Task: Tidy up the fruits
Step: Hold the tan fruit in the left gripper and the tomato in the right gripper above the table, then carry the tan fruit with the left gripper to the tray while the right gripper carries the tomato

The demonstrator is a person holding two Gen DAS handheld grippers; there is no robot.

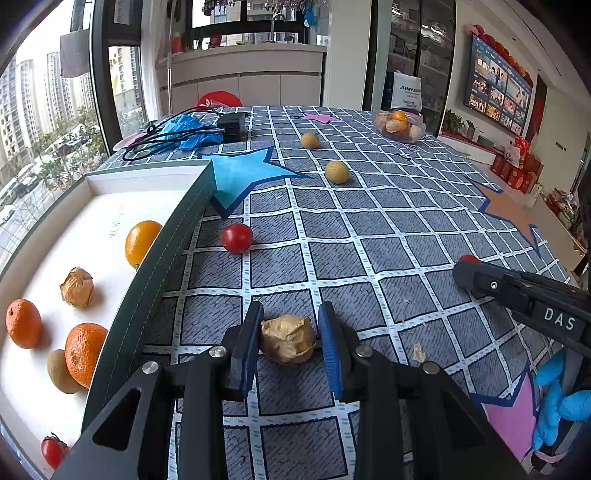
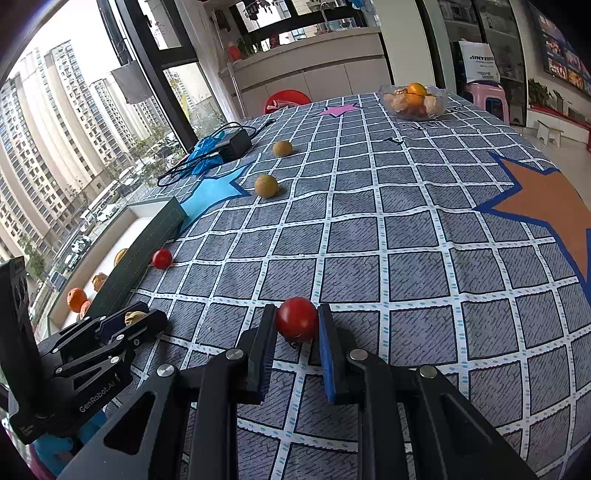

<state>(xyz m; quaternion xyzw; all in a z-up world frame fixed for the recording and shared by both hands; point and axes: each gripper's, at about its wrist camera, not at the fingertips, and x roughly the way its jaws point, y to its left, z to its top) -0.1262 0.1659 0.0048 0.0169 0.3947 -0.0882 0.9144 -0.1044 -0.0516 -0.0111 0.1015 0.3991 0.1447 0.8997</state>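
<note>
A home is shown, an open living and dining room in a high flat. A table (image 1: 369, 229) covered with a checked cloth is set near a kitchen counter (image 1: 243, 59) with a tap (image 1: 277, 22). A wall television (image 1: 496, 86) is seen at the right, and apartment towers (image 2: 55, 122) are seen through large windows (image 1: 44, 122). A fruit bowl (image 2: 415, 101) is placed on the table.

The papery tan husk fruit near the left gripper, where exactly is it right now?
In the left wrist view, the husk fruit sits on the checked tablecloth between the left gripper fingers, right of the white tray.
</note>
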